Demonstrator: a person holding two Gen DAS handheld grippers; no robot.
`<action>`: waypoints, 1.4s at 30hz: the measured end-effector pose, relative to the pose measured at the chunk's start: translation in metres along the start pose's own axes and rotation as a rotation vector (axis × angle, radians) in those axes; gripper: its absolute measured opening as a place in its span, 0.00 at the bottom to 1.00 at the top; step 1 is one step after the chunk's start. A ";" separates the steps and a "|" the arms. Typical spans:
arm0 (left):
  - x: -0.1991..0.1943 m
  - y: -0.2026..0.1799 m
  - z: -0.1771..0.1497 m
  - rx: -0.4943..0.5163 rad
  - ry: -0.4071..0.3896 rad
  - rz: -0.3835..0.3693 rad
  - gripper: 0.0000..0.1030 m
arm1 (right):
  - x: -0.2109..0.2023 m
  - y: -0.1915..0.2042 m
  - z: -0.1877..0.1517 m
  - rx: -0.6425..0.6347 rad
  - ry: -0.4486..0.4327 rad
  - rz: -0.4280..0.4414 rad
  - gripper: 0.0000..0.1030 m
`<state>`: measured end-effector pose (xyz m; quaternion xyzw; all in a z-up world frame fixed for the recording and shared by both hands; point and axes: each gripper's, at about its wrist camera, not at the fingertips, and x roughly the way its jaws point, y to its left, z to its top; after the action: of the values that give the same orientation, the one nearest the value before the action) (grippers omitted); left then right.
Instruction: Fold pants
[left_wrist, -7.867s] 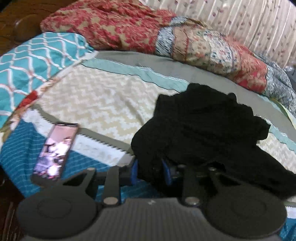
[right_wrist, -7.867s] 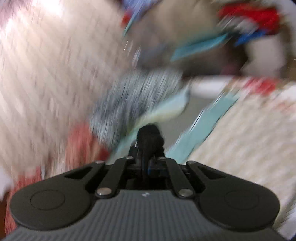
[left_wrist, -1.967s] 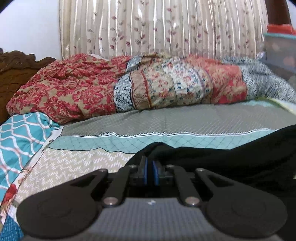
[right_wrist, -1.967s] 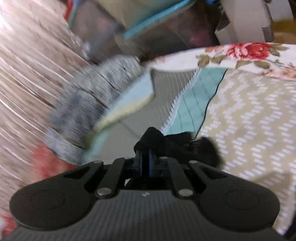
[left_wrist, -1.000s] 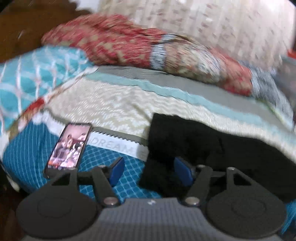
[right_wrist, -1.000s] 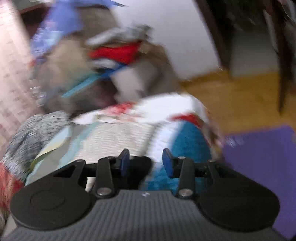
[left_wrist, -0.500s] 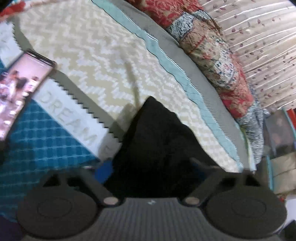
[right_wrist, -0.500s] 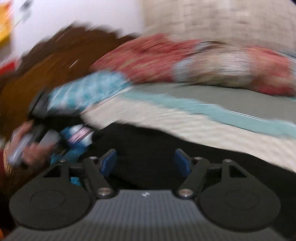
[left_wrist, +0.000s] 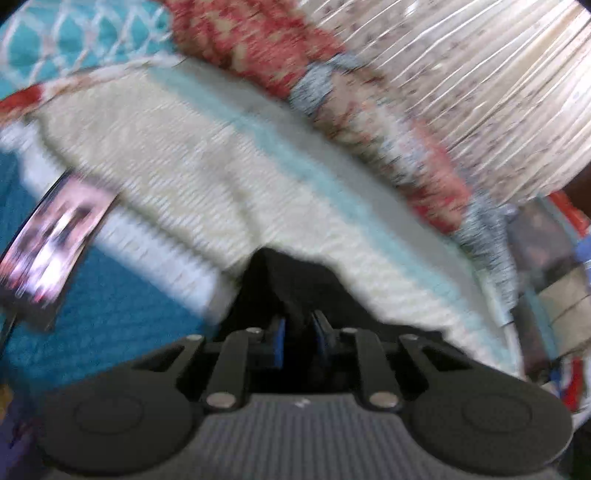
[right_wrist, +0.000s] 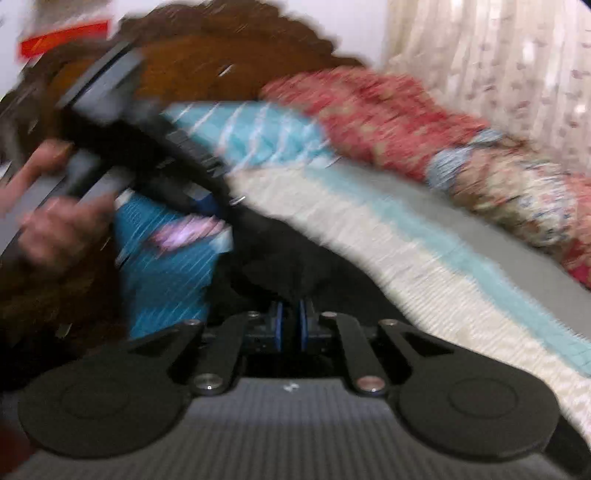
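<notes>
Pants are the black heap on the bed, near edge, and both grippers are on them right now. Going left to right: the left gripper has just been closing and its blue pads are pinching a peak of black cloth, and the right gripper has likewise just been closing and is nipped onto a bunched bit of the same fabric. Everything's smeared with blur so I can't tell if either one has the waistband, a hem or just a random fold. To do this step well I'd say lift both corners together, keep the cloth taut between them so it hangs flat, then lay it over in one smooth pass rather than dragging it. Stuff around: a phone with its screen lit lies on the blue part of the bedspread, just left of the pants, so a sweep that way could knock it. In the right view the person's left hand and its gripper sit close on the left. A rumpled red patterned quilt is piled along the far side, well apart.
</notes>
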<state>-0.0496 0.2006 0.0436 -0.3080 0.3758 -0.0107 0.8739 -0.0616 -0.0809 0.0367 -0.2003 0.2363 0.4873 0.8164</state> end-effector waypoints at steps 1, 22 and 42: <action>0.007 0.009 -0.007 -0.027 0.036 0.033 0.16 | 0.010 0.011 -0.009 -0.039 0.039 0.003 0.13; 0.037 0.002 -0.002 -0.048 0.032 -0.010 0.34 | 0.051 -0.017 -0.010 0.168 0.058 -0.100 0.17; -0.041 0.006 -0.011 -0.019 -0.226 0.128 0.60 | -0.038 -0.154 -0.002 0.614 -0.143 -0.174 0.37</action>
<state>-0.0870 0.2098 0.0612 -0.2912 0.2938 0.0834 0.9066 0.0595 -0.1772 0.0722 0.0705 0.2963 0.3347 0.8918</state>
